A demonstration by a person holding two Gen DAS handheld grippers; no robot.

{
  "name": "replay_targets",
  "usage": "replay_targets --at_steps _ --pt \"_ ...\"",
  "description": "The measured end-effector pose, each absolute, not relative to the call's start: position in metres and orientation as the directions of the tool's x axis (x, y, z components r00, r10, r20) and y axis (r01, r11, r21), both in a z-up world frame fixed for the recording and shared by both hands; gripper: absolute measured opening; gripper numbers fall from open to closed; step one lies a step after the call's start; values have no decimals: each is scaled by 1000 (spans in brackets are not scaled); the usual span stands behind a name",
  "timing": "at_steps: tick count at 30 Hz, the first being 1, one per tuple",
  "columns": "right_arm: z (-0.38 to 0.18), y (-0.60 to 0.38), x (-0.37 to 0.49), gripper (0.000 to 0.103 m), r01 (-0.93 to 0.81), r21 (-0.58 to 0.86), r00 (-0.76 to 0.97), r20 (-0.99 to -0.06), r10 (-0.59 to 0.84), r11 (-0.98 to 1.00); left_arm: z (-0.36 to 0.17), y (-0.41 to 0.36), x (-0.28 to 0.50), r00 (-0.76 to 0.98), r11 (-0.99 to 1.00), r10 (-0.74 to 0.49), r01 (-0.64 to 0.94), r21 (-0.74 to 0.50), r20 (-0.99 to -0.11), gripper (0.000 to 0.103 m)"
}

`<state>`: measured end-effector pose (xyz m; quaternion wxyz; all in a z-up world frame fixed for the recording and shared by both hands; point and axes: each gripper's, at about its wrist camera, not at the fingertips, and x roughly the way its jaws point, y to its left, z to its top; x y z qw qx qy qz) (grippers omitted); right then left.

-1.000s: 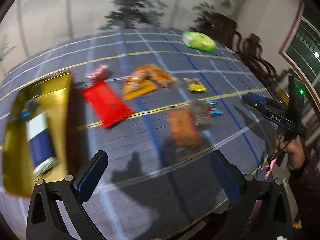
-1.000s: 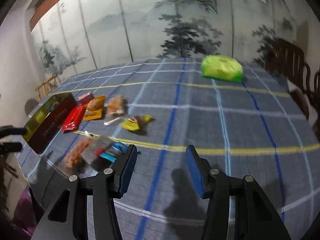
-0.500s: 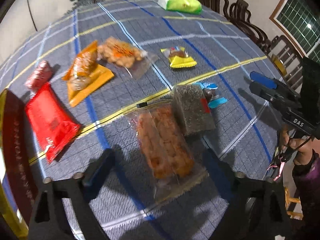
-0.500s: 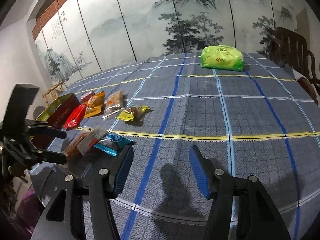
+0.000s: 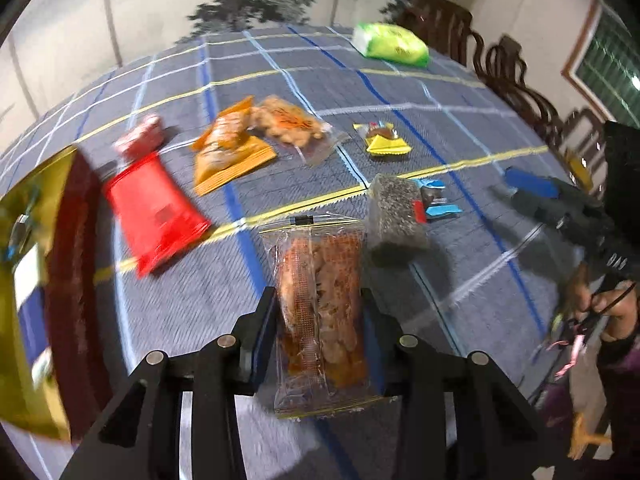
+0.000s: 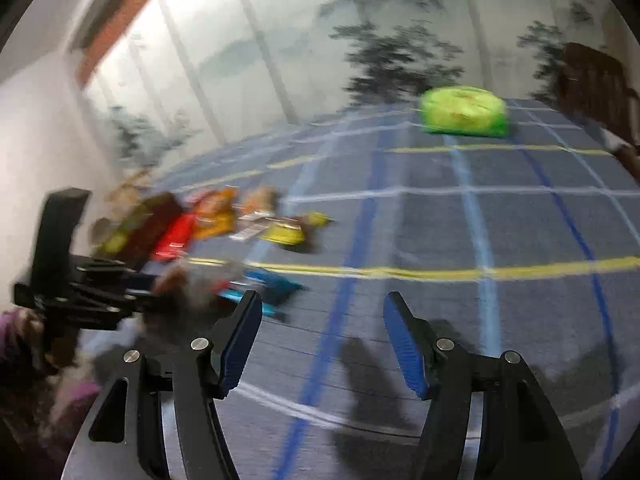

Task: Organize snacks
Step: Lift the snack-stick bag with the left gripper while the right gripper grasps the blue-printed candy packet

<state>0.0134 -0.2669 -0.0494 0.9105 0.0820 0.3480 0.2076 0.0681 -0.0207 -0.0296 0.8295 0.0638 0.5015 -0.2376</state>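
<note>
Left gripper [image 5: 320, 340] is clamped on the clear snack pack [image 5: 320, 312], fingers pressing its 2 long sides near the lower half. The pack looks light, soft and crinkly: thin clear film over loose orange-brown fried pieces, yellow seal strip at the near end, clear sealed flap with a small black mark at the far end. Contents probably crush easily, and the film may slide between the pads, so a mid-body side grip with modest squeeze seems right. Holding by the sealed ends would likely let it flop.

Whether the pack is lifted off the blue plaid tablecloth [image 5: 400, 80] or still resting on it cannot be told.

Landmark is the gold and dark red box [image 5: 60, 280]. The pack sits to its right, past the red packet [image 5: 154, 208], which lies just beside the box. Beyond the red packet lie an orange packet [image 5: 228, 152] and a clear bag of nuts [image 5: 292, 124]. Farther right of the box are a grey seed bar [image 5: 394, 214], touching a blue wrapper [image 5: 438, 200], and a yellow candy [image 5: 386, 142]. A green bag [image 5: 390, 44] lies well apart at the far side.

Right gripper [image 6: 322, 340] hangs over the cloth with fingers spread, holding nothing. The right wrist view is motion-blurred.
</note>
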Motion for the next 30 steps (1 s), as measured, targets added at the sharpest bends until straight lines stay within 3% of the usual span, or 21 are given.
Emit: replay_targets --at_steps 6,9,13,22,24,30 --pt "-48 -213 32 65 -597 36 553 -705 443 802 -4 -7 40 429 883 -344 449 -133 -835 35" --pt "-52 -201 43 60 -663 -54 532 -736 419 746 3 -4 33 433 888 -347 436 -143 -832 35" --pt "-59 -196 65 56 -709 -86 492 -771 404 700 5 -2 29 423 892 -351 423 -161 -835 35" --pt "-78 -183 89 46 -777 -30 364 -836 410 629 8 -1 25 422 898 -347 408 -166 -838 36" --pt "-78 -185 94 40 -757 5 361 -830 425 653 9 -1 24 423 899 -349 405 -170 -837 36" --pt "-75 -195 82 37 -653 68 426 -790 440 754 15 6 20 436 900 -365 393 -190 -823 36"
